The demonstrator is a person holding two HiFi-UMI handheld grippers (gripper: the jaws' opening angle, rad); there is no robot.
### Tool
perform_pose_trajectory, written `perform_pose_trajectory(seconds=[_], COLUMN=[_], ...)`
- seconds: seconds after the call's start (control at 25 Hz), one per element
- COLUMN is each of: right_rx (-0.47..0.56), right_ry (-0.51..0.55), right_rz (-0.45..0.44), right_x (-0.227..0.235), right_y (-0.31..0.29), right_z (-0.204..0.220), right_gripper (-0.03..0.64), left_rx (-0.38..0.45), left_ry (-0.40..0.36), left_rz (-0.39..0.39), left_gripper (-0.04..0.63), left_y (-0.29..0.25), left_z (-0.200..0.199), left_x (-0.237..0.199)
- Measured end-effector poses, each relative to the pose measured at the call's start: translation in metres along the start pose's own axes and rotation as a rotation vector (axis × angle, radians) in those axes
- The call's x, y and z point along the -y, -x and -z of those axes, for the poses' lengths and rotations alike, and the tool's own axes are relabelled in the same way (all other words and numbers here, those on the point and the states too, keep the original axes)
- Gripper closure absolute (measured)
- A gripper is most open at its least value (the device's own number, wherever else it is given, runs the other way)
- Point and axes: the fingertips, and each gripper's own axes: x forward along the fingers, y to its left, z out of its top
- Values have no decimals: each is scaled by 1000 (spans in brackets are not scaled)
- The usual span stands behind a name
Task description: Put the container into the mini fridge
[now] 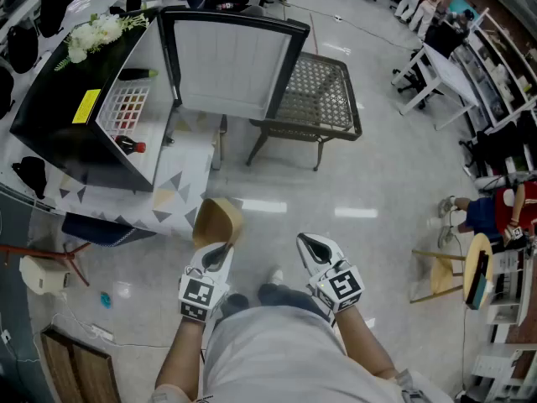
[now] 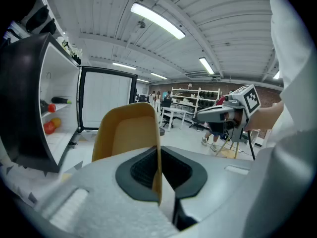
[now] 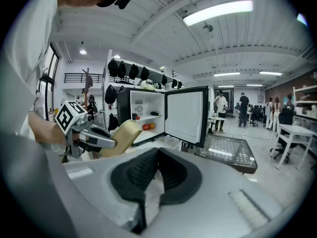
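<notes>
My left hand-held gripper (image 1: pixel 216 254) is pinched narrow on one wall of the tan container (image 1: pixel 220 221), holding it in the air in front of the fridge (image 1: pixel 50 116), short of its open door (image 1: pixel 231 61). The gripped edge vanishes between the pads. My right hand-held gripper (image 1: pixel 317 246), farther from the fridge, has its jaws together on nothing. Red things (image 2: pixel 48 128) on the fridge shelves are too small to name.
</notes>
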Motion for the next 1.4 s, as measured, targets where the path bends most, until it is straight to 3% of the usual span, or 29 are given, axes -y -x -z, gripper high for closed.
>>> perform_pose_trajectory(seconds=[0.24, 0.68, 0.96, 1.08, 1.4], right_rx=[12, 48, 85, 105, 74], right_ry=[-13, 32, -8, -33, -62], right_rz=[15, -20, -21, -17, -55], right_x=[33, 105, 156, 166, 183], right_y=[36, 83, 98, 96, 63], right_z=[6, 12, 14, 19, 23], right_gripper=[614, 614, 614, 614, 614], left_rx=[58, 32, 20, -3, -25], left_ry=[-25, -98, -112, -144, -122], left_rz=[6, -16, -40, -30, -39], left_gripper=[578, 578, 578, 578, 578], left_y=[-20, -97, -136, -147, -178], left_z=[-30, -72, -92, -85, -93], left_x=[35, 94, 129, 132, 109])
